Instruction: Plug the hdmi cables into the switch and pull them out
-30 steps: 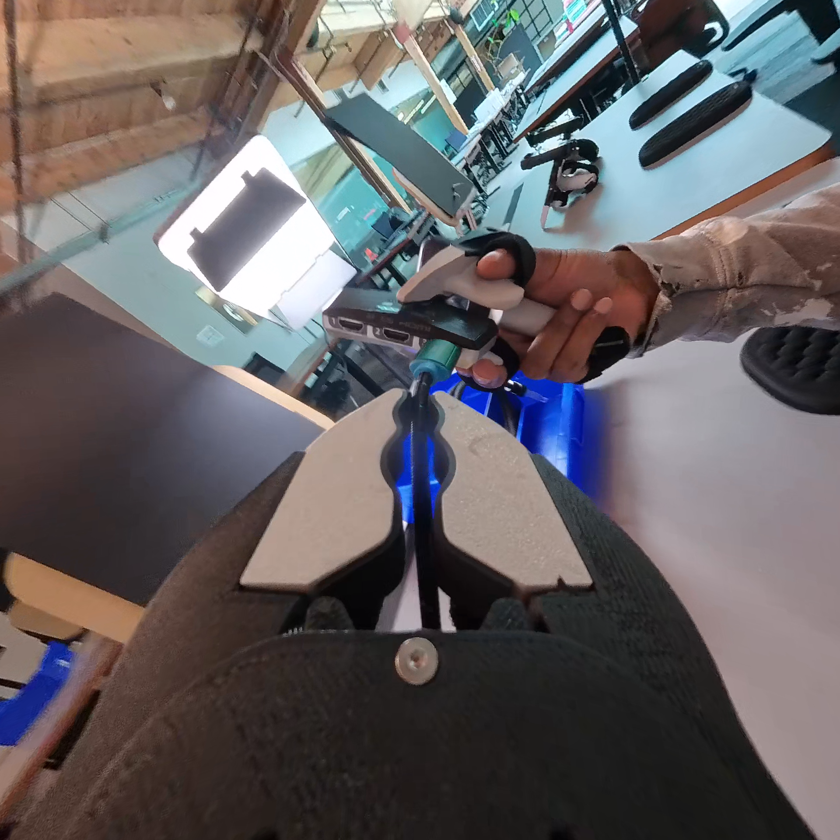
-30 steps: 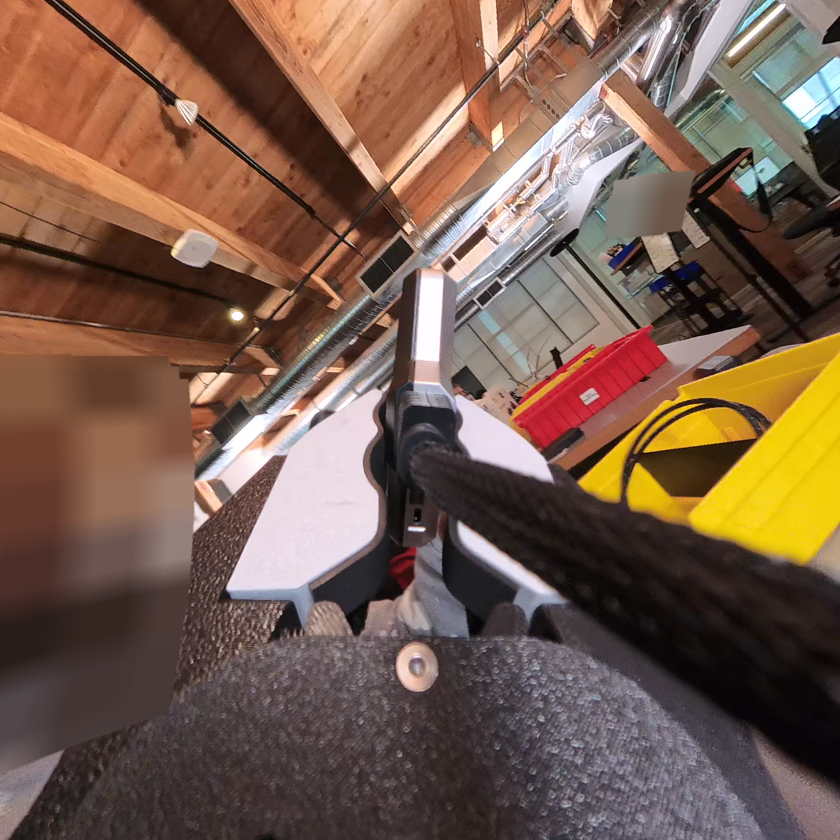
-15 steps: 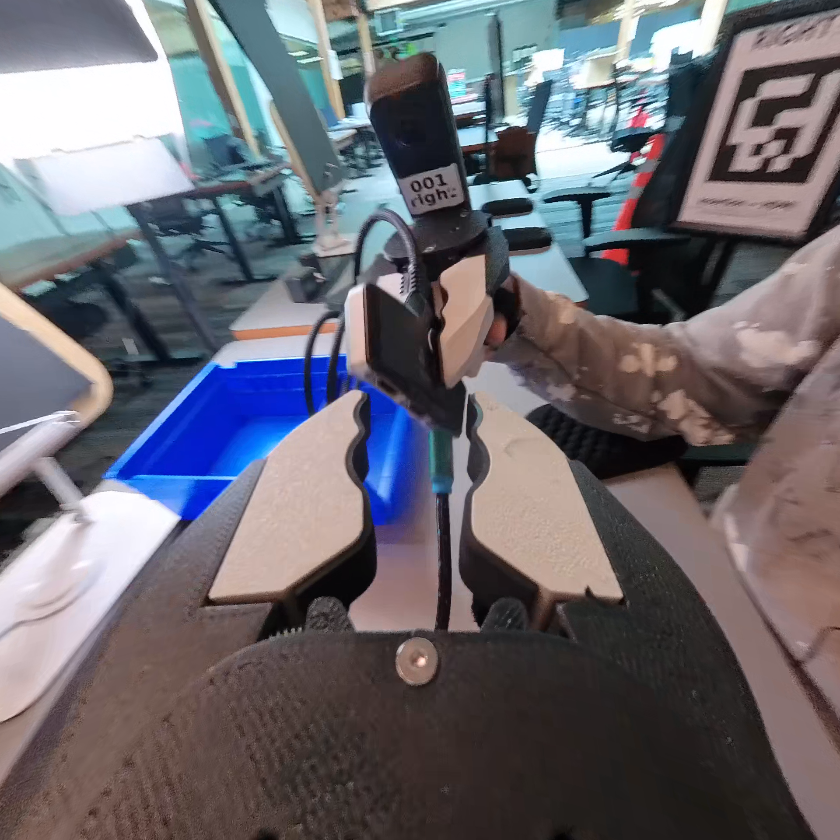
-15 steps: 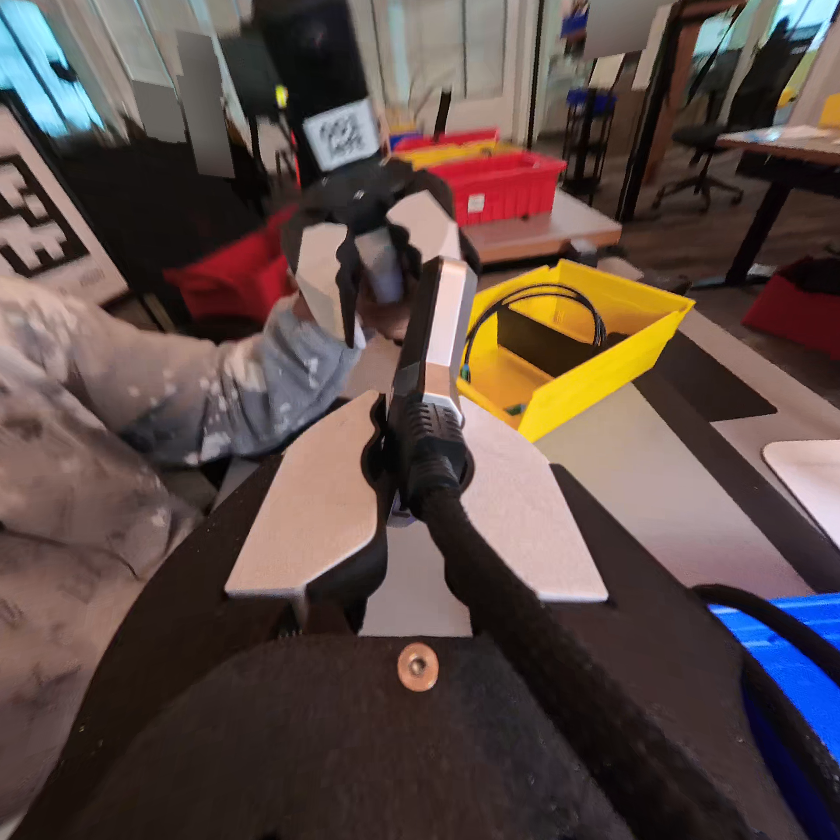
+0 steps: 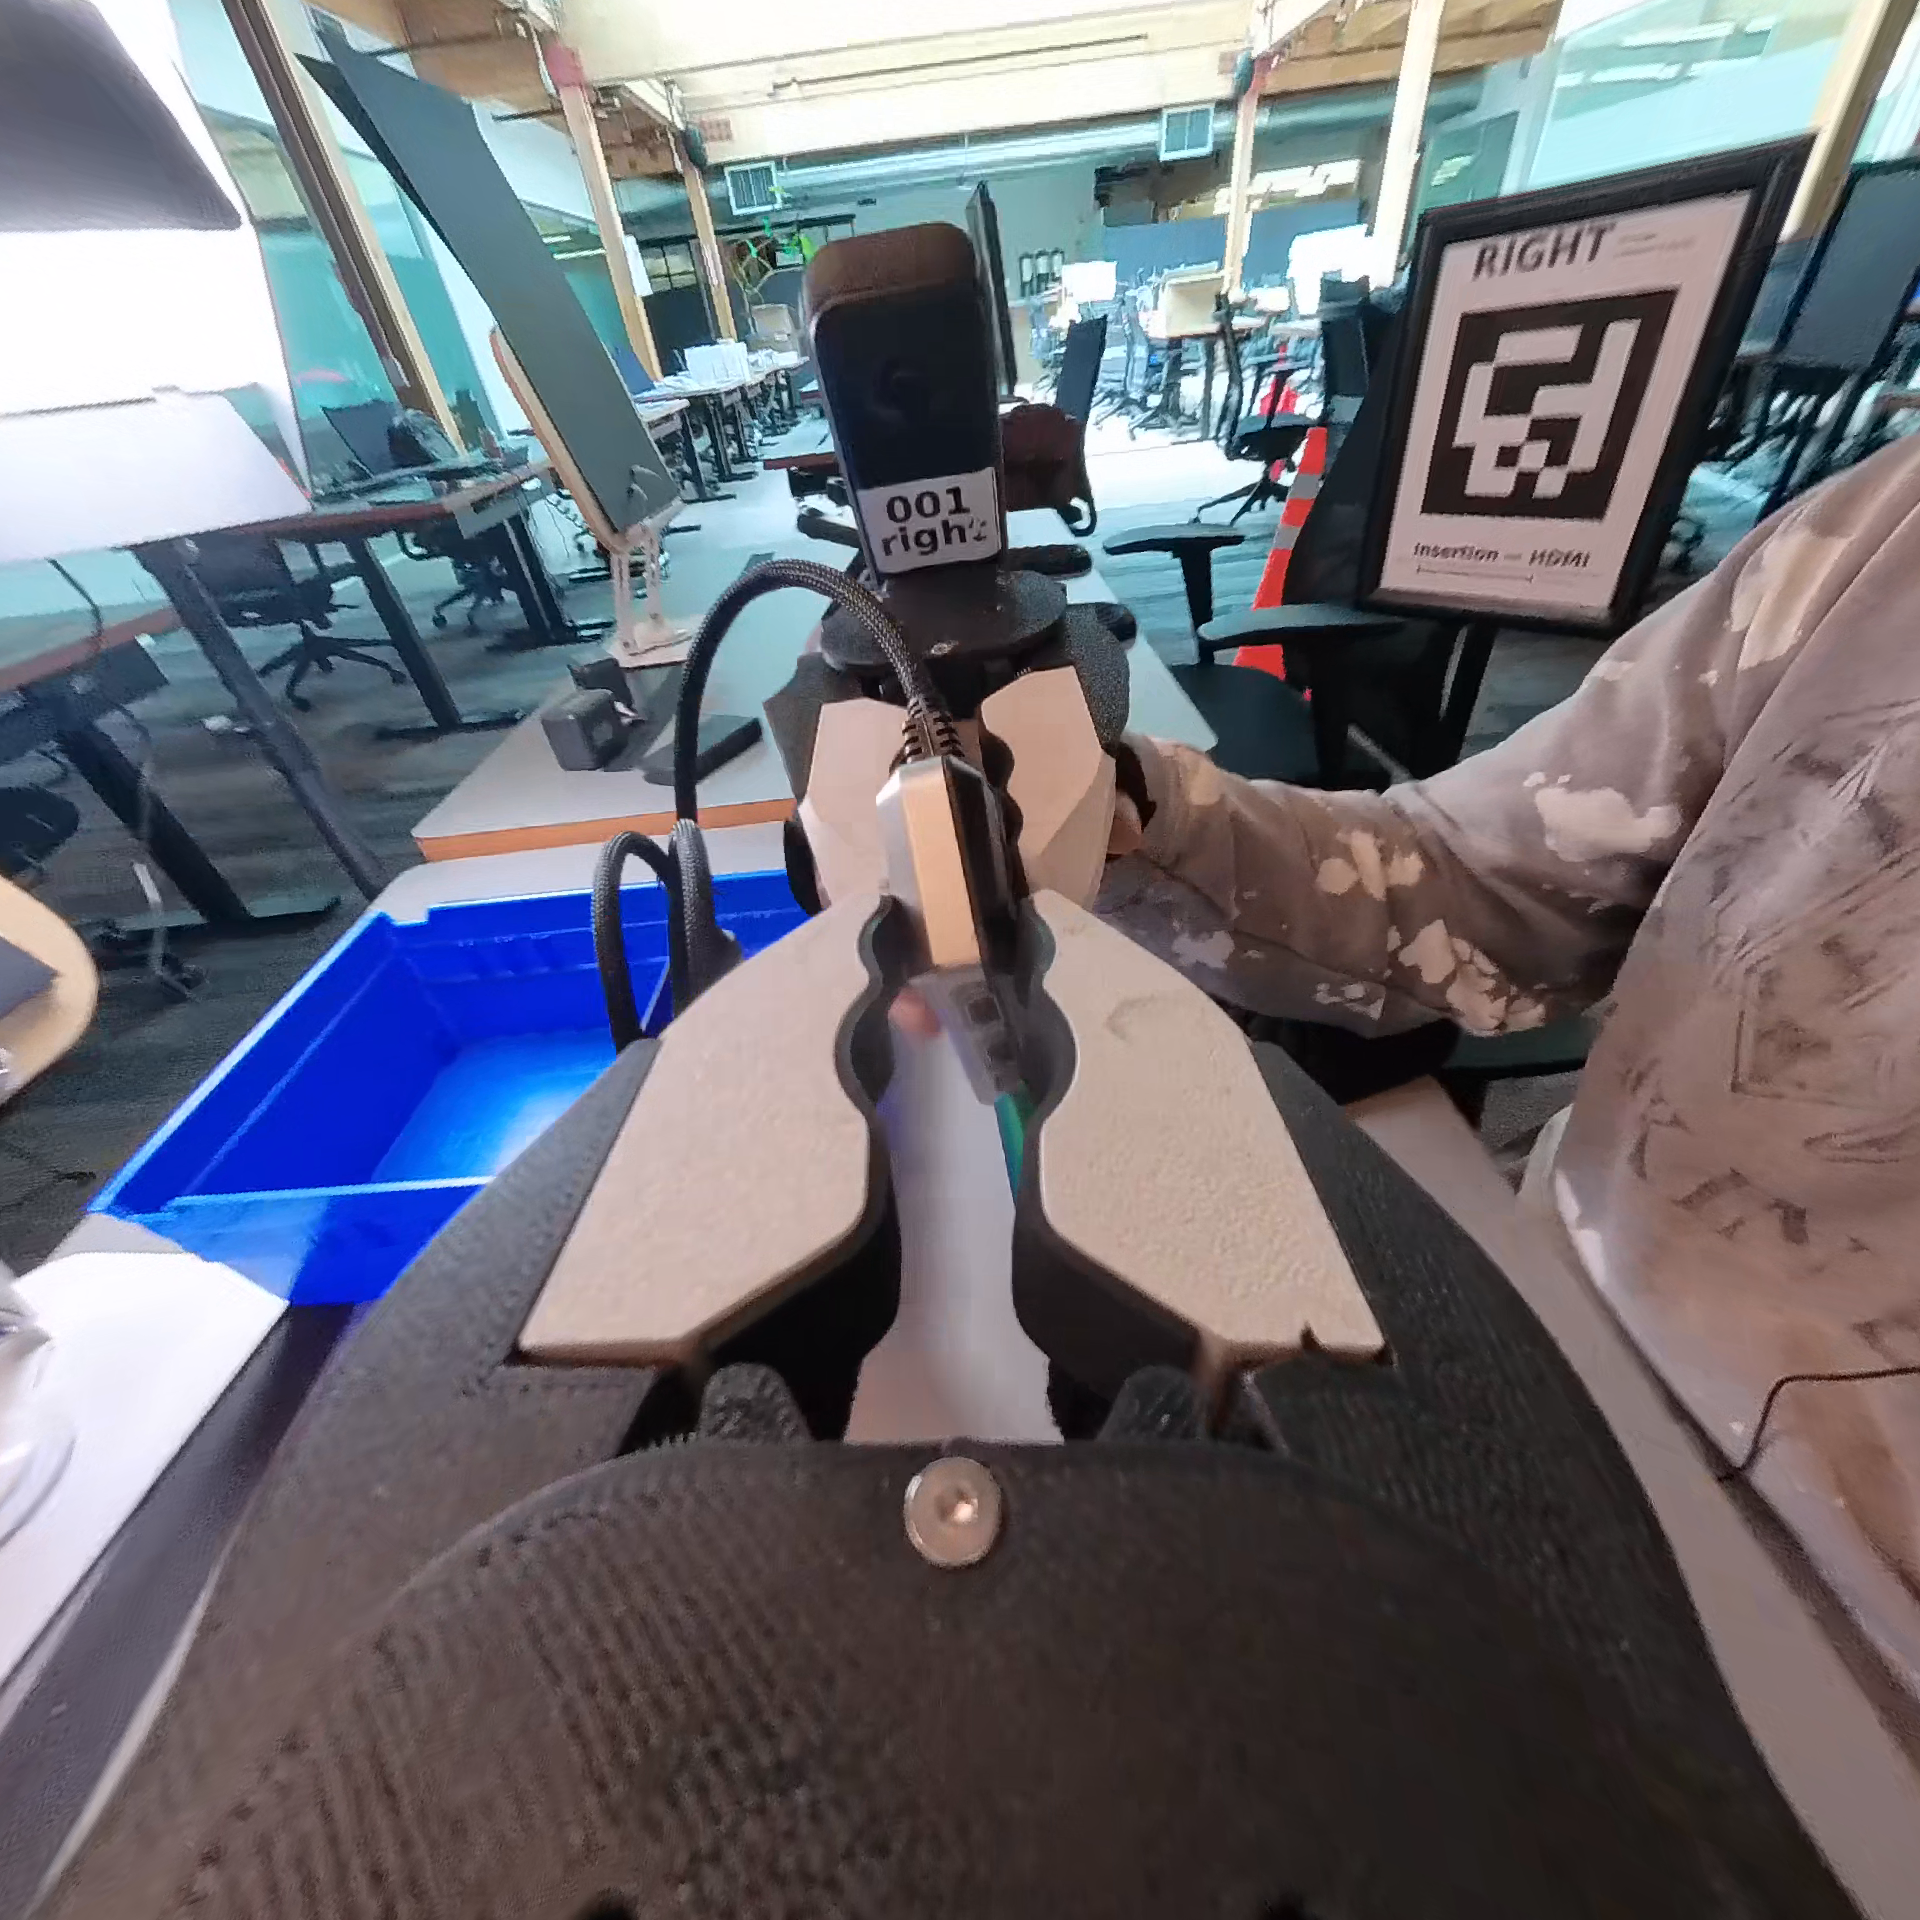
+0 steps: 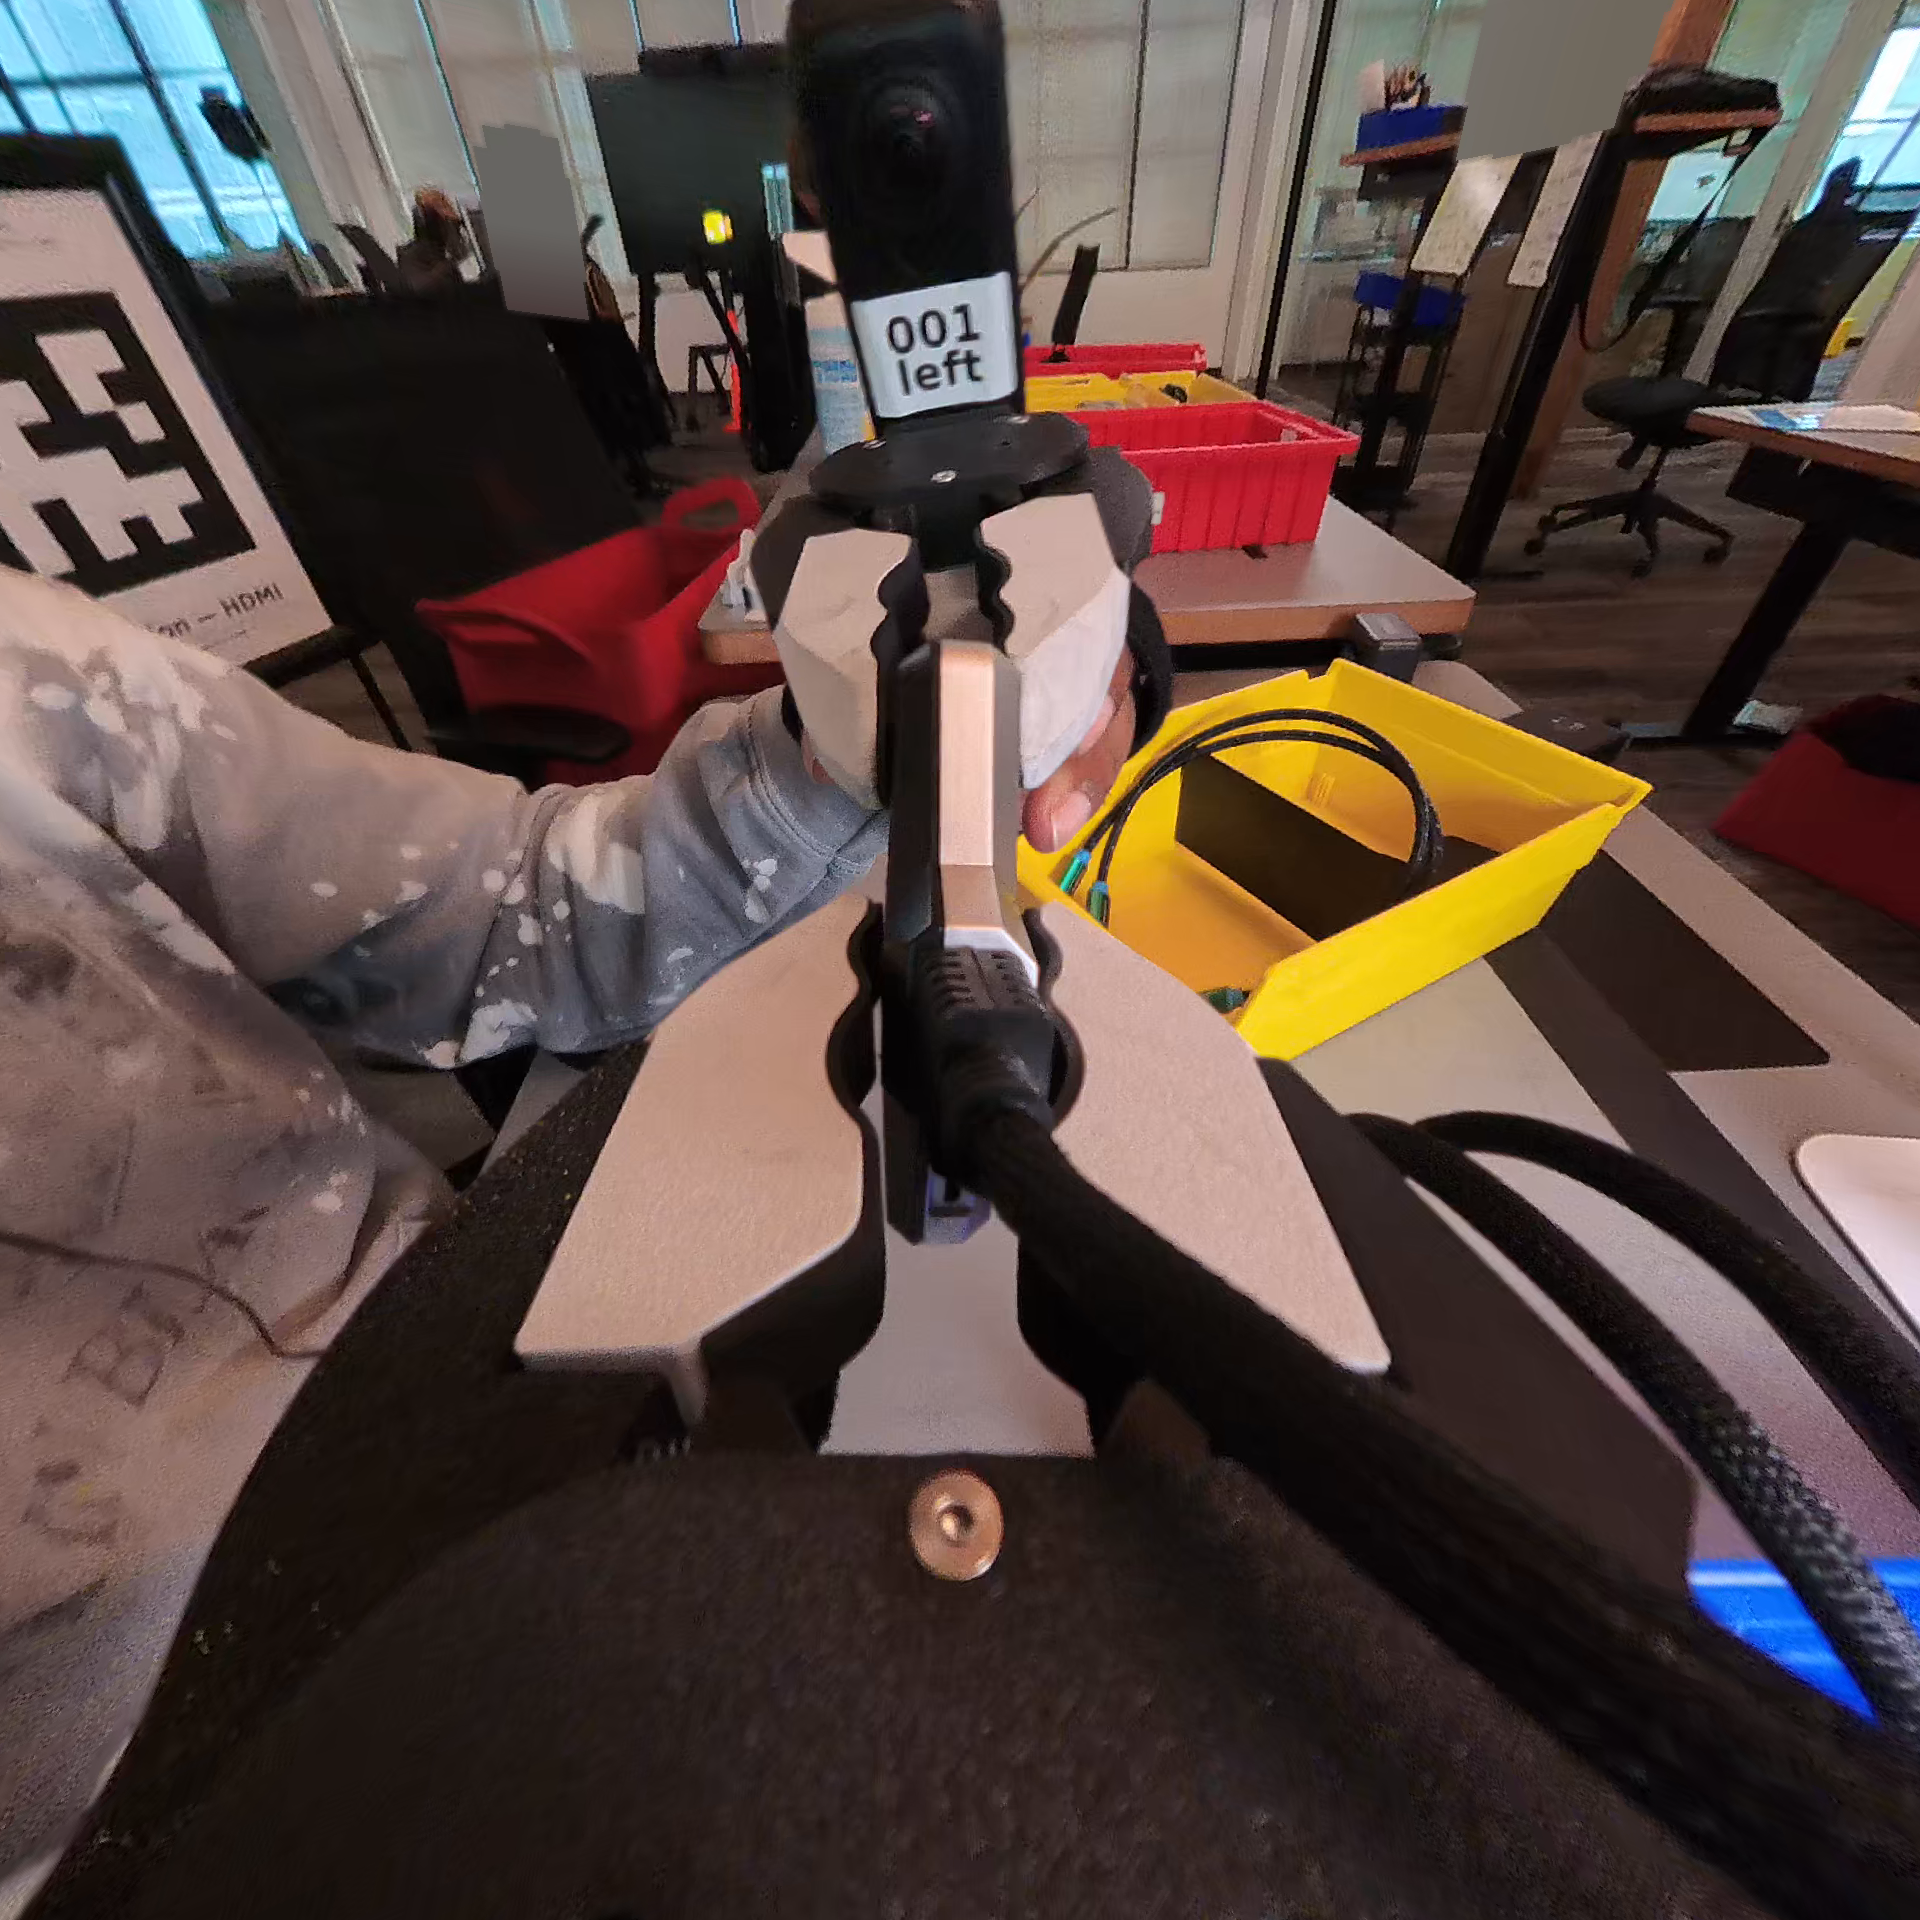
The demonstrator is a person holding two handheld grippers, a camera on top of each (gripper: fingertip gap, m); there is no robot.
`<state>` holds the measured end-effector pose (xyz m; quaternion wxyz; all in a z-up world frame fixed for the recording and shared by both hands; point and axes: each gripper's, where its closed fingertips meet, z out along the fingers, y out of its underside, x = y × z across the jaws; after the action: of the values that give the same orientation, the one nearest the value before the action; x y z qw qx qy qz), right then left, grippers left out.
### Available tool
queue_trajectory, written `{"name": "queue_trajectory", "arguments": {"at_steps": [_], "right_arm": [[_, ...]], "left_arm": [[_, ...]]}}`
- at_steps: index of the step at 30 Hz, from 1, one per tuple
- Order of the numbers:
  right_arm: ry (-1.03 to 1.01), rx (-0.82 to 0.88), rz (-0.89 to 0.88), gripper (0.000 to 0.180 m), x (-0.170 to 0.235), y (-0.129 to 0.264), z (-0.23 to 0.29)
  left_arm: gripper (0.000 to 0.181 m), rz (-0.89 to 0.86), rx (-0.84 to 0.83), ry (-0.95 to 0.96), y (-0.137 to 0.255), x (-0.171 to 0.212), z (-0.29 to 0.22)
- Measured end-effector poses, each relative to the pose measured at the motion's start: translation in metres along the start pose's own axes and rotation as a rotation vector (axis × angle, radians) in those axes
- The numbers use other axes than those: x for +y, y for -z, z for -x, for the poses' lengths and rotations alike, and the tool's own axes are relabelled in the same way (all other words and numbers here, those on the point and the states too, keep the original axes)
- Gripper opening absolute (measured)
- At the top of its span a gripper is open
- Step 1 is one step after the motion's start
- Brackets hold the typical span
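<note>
Switch (image 6: 961, 790) clamped in right gripper (image 6: 956, 940), left gripper (image 5: 956, 935) parted around it, blue bin (image 5: 416, 1091) beside.

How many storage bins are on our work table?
2. The blue bin sits ahead-left of the left tool; the yellow bin, holding a coiled cable, sits ahead-right of the right tool, which clamps the switch. Others may be out of frame.

blue bin (image 5: 312, 1122), yellow bin (image 6: 1455, 914), silver switch (image 6: 971, 769), black braided cable (image 6: 1351, 1351)
</note>
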<state>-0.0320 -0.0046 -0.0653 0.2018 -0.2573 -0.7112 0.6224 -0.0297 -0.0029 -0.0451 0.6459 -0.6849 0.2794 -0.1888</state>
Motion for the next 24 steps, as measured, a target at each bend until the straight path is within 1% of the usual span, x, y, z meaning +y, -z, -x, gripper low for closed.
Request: {"name": "queue_trajectory", "arguments": {"at_steps": [3, 5, 7, 9, 10, 12, 13, 14, 15, 16, 17, 19, 21, 24], "right_arm": [[0.028, 0.011, -0.010, 0.023, 0.001, -0.007, -0.002], [0.021, 0.038, -0.028, 0.023, -0.003, -0.006, -0.007], [0.031, 0.057, -0.052, 0.023, -0.008, 0.003, -0.010], [0.030, 0.075, -0.093, 0.023, -0.018, 0.019, -0.012], [0.030, 0.079, -0.121, 0.023, -0.024, 0.028, -0.012], [0.032, 0.085, -0.184, 0.023, -0.037, 0.045, -0.010], [0.032, 0.091, -0.215, 0.023, -0.044, 0.052, -0.009], [0.027, 0.098, -0.246, 0.024, -0.050, 0.059, -0.008], [0.020, 0.102, -0.276, 0.024, -0.056, 0.066, -0.008], [0.015, 0.102, -0.301, 0.023, -0.060, 0.071, -0.006], [0.012, 0.103, -0.319, 0.023, -0.063, 0.076, -0.005], [0.014, 0.114, -0.336, 0.024, -0.067, 0.084, -0.005], [0.016, 0.115, -0.350, 0.023, -0.070, 0.089, -0.003], [0.014, 0.110, -0.360, 0.023, -0.072, 0.090, -0.002]], "left_arm": [[0.022, 0.037, -0.031, -0.042, 0.008, 0.004, 0.003], [0.021, 0.025, -0.088, -0.044, 0.015, -0.002, 0.010], [0.025, -0.060, -0.159, -0.005, 0.037, -0.016, 0.023], [0.025, -0.090, -0.289, 0.078, 0.071, -0.015, 0.051], [0.023, -0.047, -0.395, 0.119, 0.089, -0.002, 0.070], [0.024, 0.150, -0.598, 0.222, 0.123, 0.049, 0.107], [0.026, 0.286, -0.660, 0.306, 0.137, 0.083, 0.118], [0.031, 0.420, -0.689, 0.401, 0.148, 0.117, 0.124], [0.032, 0.525, -0.718, 0.479, 0.157, 0.147, 0.128], [0.033, 0.595, -0.727, 0.539, 0.162, 0.171, 0.130], [0.034, 0.646, -0.702, 0.602, 0.163, 0.192, 0.128], [0.037, 0.714, -0.668, 0.695, 0.163, 0.222, 0.125], [0.039, 0.750, -0.667, 0.735, 0.166, 0.242, 0.126], [0.041, 0.751, -0.627, 0.794, 0.160, 0.258, 0.125]]}}
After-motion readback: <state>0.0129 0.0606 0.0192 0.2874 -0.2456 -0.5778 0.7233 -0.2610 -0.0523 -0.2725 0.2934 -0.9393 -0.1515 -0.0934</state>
